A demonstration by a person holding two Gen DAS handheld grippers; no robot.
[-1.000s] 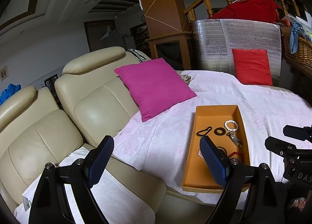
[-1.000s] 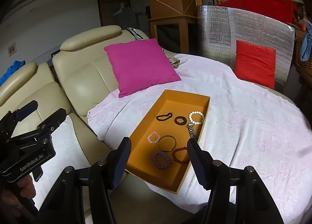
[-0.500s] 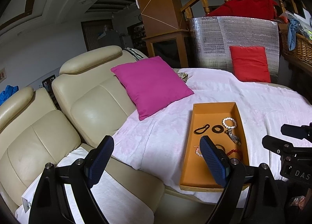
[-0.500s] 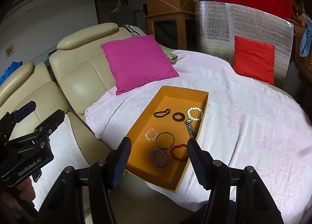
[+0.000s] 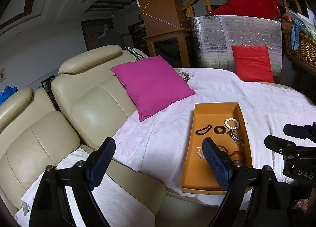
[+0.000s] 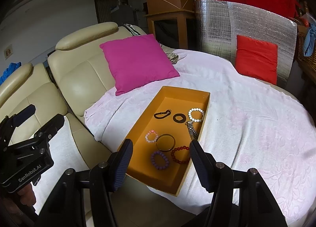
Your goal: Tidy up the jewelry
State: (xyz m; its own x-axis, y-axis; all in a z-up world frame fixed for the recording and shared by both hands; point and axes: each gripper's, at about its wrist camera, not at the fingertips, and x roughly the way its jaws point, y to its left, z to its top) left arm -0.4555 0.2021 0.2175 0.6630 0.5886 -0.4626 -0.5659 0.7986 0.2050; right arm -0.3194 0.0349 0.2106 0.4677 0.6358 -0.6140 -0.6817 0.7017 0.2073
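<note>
I have both grippers open and empty. Just ahead of my right gripper [image 6: 160, 153] sits the orange tray [image 6: 205, 112] on the white cloth [image 6: 246, 128], holding the purple bracelet [image 6: 159, 160], red bracelet [image 6: 180, 154], gold bangle [image 6: 165, 142] and, farther off, the white bead bracelet [image 6: 196, 115]. From my left gripper [image 5: 158, 156] the tray lies ahead to the right; what may be a watch [image 5: 235, 138] is too small to tell.

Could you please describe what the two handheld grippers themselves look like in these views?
Both the left gripper and the right gripper have black, angular frames with round silver bolt heads and two dark blue fingers with ribbed pads. White lettering shows on the bodies: "GenRobot.AI" on the left, "DAS" on the right. No cables or sleeves show.
</note>
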